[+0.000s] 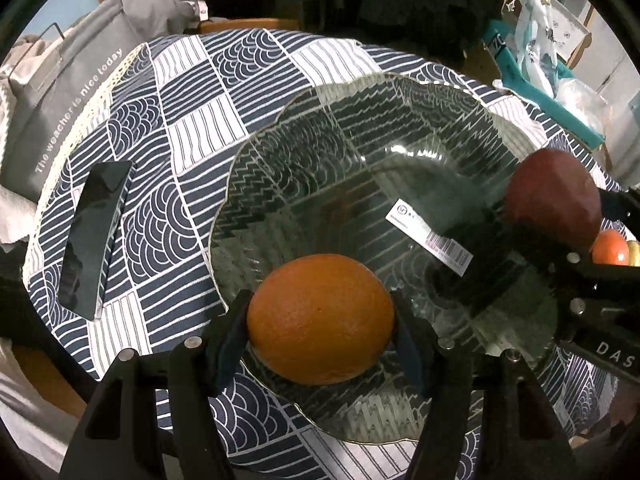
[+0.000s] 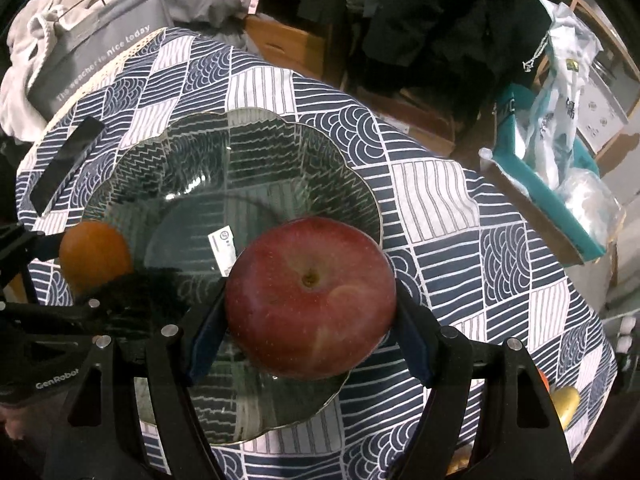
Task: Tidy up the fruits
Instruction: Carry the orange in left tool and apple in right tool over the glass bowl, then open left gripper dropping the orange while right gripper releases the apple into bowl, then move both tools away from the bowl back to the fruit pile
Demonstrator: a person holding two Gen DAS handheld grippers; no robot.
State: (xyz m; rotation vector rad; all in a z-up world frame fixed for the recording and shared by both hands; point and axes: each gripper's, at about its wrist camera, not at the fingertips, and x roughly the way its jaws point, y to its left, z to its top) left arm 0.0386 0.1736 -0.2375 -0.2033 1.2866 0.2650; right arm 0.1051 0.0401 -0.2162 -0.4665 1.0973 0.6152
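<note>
My left gripper (image 1: pixel 320 320) is shut on an orange (image 1: pixel 320 318), its blue pads pressing both sides, over the near rim of a scalloped glass plate (image 1: pixel 280 120). My right gripper (image 2: pixel 310 300) is shut on a red apple (image 2: pixel 310 296), stem end facing the camera, over the plate's (image 2: pixel 192 152) right edge. In the left wrist view the apple (image 1: pixel 552 196) and the right gripper's black fingers (image 1: pixel 500 256) show at the right. From the right wrist, the orange (image 2: pixel 94 254) appears at the left. A white barcode label (image 1: pixel 430 236) shows through the plate.
A dark phone (image 1: pixel 94 236) lies on the patterned tablecloth (image 1: pixel 192 80) left of the plate. A small orange fruit (image 1: pixel 610 248) and a yellow fruit (image 2: pixel 566 402) lie at the table's right side. A grey bag (image 1: pixel 60 96) and teal box (image 2: pixel 540 196) stand beyond the table edges.
</note>
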